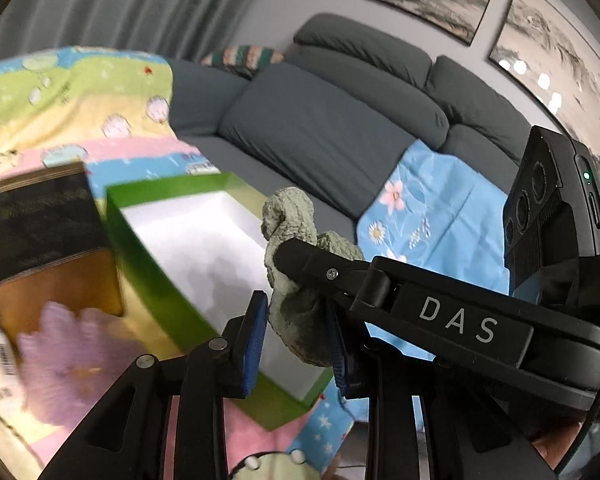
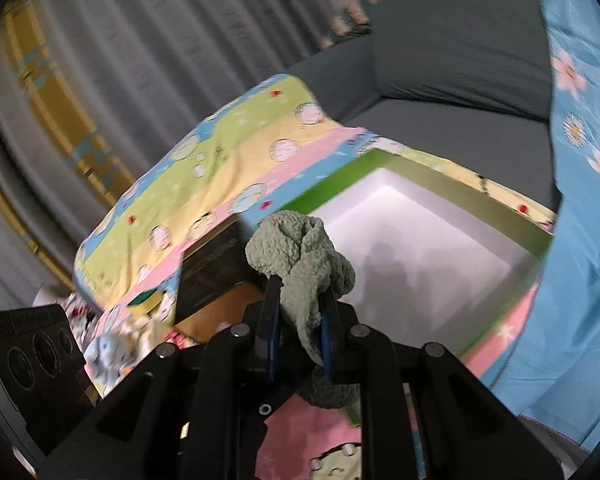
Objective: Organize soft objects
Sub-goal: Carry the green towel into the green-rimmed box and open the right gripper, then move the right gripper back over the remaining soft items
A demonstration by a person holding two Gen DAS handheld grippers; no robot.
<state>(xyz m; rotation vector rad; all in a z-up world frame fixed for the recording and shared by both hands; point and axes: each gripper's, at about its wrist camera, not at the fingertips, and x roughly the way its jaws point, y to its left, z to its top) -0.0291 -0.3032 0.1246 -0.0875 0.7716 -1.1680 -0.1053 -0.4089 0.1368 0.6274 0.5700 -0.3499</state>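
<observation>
In the left wrist view, the green fuzzy sock [image 1: 296,280] hung over the open green box [image 1: 180,292], its long axis running up and away from the camera with the bunched end on top; the left gripper [image 1: 296,340] was closed nearly all the way with the sock's lower part between its blue pads, and the right gripper [image 1: 300,252] reached in from the right onto the middle. In the right wrist view, the sock [image 2: 300,264] stood upright in front of the box [image 2: 420,248], its tail drooping below, clamped between the right gripper's [image 2: 300,312] narrowly set fingers [image 2: 270,316].
</observation>
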